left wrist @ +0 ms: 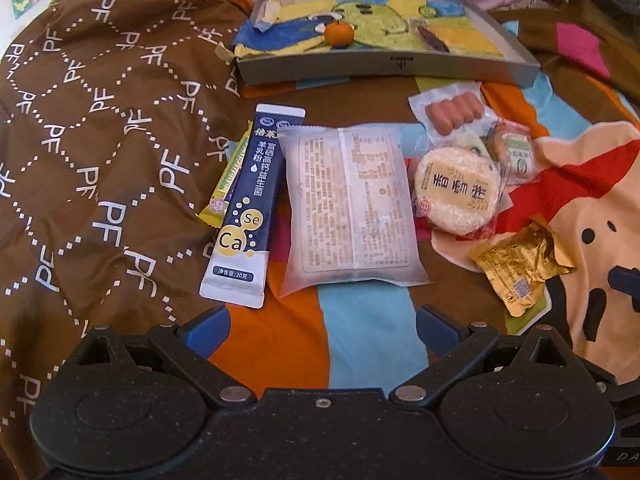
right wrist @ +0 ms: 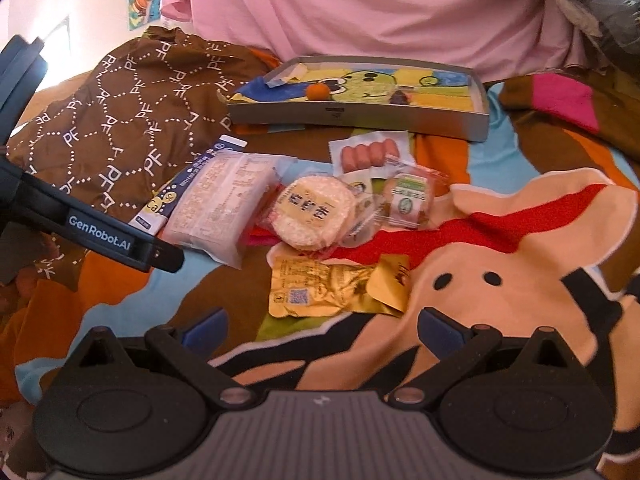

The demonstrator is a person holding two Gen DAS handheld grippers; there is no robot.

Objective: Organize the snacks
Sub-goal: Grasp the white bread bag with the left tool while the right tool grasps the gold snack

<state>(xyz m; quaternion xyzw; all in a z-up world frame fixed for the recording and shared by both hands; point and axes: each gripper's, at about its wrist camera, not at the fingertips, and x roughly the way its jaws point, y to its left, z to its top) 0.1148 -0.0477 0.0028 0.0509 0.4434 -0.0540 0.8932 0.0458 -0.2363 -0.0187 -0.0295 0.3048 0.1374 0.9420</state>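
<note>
Snacks lie loose on a colourful cartoon bedspread (left wrist: 372,332). In the left wrist view a navy powder sachet (left wrist: 244,204) lies over a yellow-green stick pack (left wrist: 226,182), beside a frosted white packet (left wrist: 348,208), a round rice cracker (left wrist: 456,192), a sausage pack (left wrist: 452,114), a small green-labelled snack (left wrist: 516,152) and a gold foil pack (left wrist: 520,264). A grey tray (left wrist: 384,70) behind them holds a small orange (left wrist: 339,34) and a dark wrapped piece (left wrist: 432,38). My left gripper (left wrist: 322,326) is open just short of the white packet. My right gripper (right wrist: 322,326) is open in front of the gold foil pack (right wrist: 336,290).
A brown "PF" patterned cloth (left wrist: 100,152) is bunched on the left. Pink fabric (right wrist: 360,12) rises behind the tray (right wrist: 360,114). The left gripper's dark body (right wrist: 100,236) reaches in from the left of the right wrist view, near the white packet (right wrist: 220,204).
</note>
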